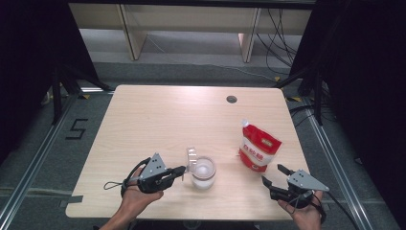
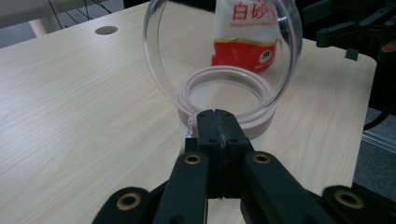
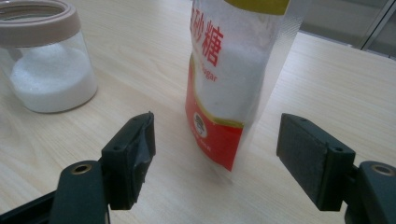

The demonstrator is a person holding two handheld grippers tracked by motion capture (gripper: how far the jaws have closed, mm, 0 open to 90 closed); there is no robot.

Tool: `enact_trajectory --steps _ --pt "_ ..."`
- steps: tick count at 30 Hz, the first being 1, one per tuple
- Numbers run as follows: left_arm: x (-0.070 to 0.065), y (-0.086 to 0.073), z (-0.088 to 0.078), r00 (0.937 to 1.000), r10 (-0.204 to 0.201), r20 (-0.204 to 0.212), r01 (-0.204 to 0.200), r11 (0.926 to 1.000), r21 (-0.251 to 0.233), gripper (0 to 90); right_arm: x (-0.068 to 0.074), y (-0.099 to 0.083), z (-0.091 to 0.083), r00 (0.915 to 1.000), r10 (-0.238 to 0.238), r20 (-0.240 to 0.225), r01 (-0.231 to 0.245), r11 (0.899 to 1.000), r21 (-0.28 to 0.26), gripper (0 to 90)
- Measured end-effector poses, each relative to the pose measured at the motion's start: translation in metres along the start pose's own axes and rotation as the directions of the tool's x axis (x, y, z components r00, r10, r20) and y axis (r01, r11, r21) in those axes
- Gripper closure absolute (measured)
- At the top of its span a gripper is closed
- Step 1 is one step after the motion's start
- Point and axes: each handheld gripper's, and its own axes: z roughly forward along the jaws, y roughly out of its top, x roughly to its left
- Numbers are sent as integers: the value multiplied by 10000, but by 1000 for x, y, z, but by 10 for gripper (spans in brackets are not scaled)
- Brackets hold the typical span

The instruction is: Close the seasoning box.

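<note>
A clear jar [image 1: 204, 175] with a beige collar [image 2: 261, 123] holds white granules and stands near the table's front edge. Its round clear lid [image 1: 192, 158] [image 2: 156, 56] stands tipped up on the jar's left side. My left gripper [image 1: 181, 170] [image 2: 217, 122] is shut, its tips right at the lid's lower edge on the collar; whether they pinch the lid I cannot tell. A red and white sugar bag [image 1: 259, 146] [image 3: 224, 79] stands upright to the right. My right gripper [image 1: 274, 174] [image 3: 217, 135] is open just in front of the bag, which it does not touch.
The light wooden table [image 1: 158, 120] has a small round hole [image 1: 231, 99] near its far edge. Black stands and cables flank the table on both sides. The jar [image 3: 46, 70] is to the left in the right gripper view.
</note>
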Motion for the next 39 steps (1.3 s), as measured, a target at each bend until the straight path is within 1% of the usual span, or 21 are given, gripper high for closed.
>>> enact_trajectory --steps 4,5,6,13,14,15,16,17,19,20,21,24,25,29,30,32,34,35,36,38,39 --pt "-1 0 2 9999 111 66 -111 9999 -15 887 1 0 0 10000 65 -34 -65 10000 -4 289" --pt "0 1 2 9994 341 116 -341 9994 13 885 0 0 0 10000 -23 -45 23 10000 35 289" --pt "-2 1 1 10000 75 31 -75 10000 49 882 0 0 0 9999 -93 -49 93 10000 3 289" --pt "-1 -1 -4 9998 -151 87 151 9999 -40 842 -1 0 1 9998 -190 -9 190 9998 -105 289" --pt "1 -1 -4 9999 -11 141 11 10000 -12 832 -2 0 1 9994 -348 -14 348 9993 -108 289" --pt "2 -1 -5 9998 59 202 -59 10000 28 820 0 0 0 10000 -20 -59 20 10000 18 289" --pt "2 -1 -5 9998 59 202 -59 10000 28 810 -2 0 1 9994 -335 -37 335 9994 -100 289" --pt "3 -2 -6 9998 19 172 -20 10000 58 798 -1 0 1 9996 -130 -244 130 9999 -30 289" --pt "4 -2 -6 9997 -31 246 30 10000 27 780 -1 0 2 9994 -222 -249 221 9997 -65 289" --pt "3 -3 -9 9993 -341 129 340 9994 68 759 -3 0 3 9985 -531 -102 528 9983 -261 289" --pt "5 -3 -9 9997 -189 167 188 9998 51 739 -1 0 3 9992 -321 -237 319 9994 -96 289" --pt "6 -3 -13 9996 -225 170 223 9997 100 670 -1 0 3 9991 -332 -256 329 9994 -102 288" --pt "6 -4 -13 9986 -501 194 499 9987 81 631 0 0 3 9992 -257 -295 256 9997 -52 288" --pt "8 -6 -16 9987 -496 74 496 9988 62 482 -2 0 3 9989 -440 -174 437 9988 -219 288" --pt "9 -8 -18 9994 -346 -22 346 9994 27 445 -1 0 3 9991 -305 -298 302 9995 -115 287" --pt "8 -11 -19 9991 -418 -53 418 9991 94 389 1 -1 2 9995 -149 -281 147 9999 -44 287" --pt "8 -12 -20 9989 -460 -61 461 9987 198 350 0 -1 3 9987 -341 -376 335 9993 -156 286" --pt "7 -16 -21 9975 -705 -31 705 9972 251 330 0 -1 2 9990 -334 -296 329 9993 -169 286" --pt "8 -17 -22 9987 -502 -31 502 9982 324 322 1 -1 2 9993 -242 -296 237 9996 -170 286" --pt "8 -19 -24 9986 -519 -102 523 9978 409 309 0 -2 1 9992 -249 -316 245 9996 -130 286" --pt "8 -20 -24 9977 -660 -130 665 9968 435 305 3 -2 -1 9997 137 -223 -137 9999 13 286"
